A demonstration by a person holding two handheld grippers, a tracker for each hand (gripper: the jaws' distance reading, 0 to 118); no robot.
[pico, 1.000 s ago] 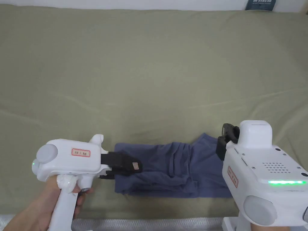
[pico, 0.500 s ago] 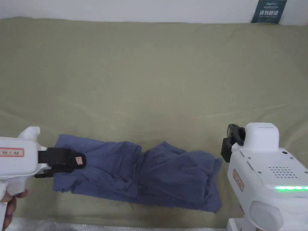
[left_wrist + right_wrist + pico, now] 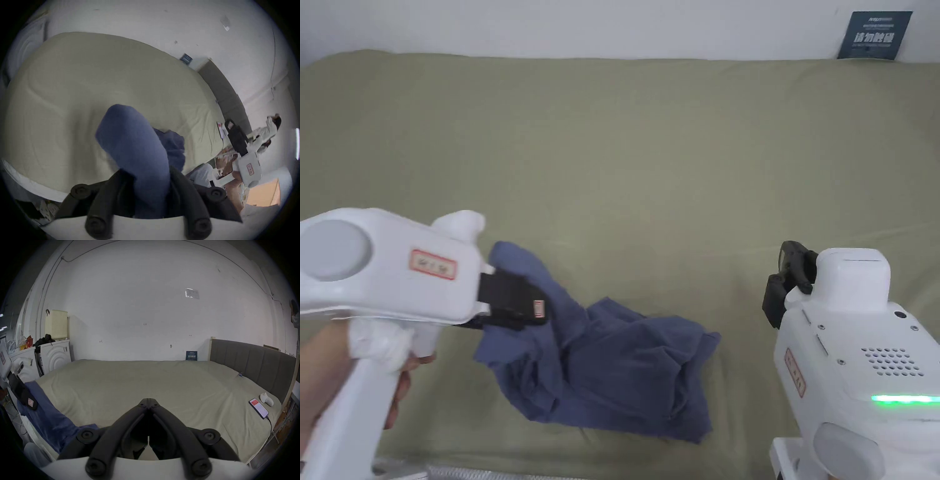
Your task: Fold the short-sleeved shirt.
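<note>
I'm working over a wide bed (image 3: 650, 156) under an olive-green sheet, set against a plain white wall (image 3: 129, 296). A small dark sign (image 3: 875, 35) leans at the far edge where sheet meets wall, and a grey padded headboard (image 3: 253, 363) runs along my right. Near it a phone (image 3: 258, 408) lies on the sheet with a small white object (image 3: 266, 399) just beside it. Off the bed's left end stand white appliances (image 3: 55, 356) with a cream basket (image 3: 56, 324) on top. My left gripper (image 3: 512, 304) is clamped on the blue short-sleeved shirt (image 3: 612, 369): in the left gripper view the cloth bulges up from between both jaws, and the pinched end is raised off the sheet while the rest lies crumpled near the bed's front edge. My right gripper (image 3: 148, 400) is off to the shirt's right, apart from it, jaws closed tip to tip on nothing.
</note>
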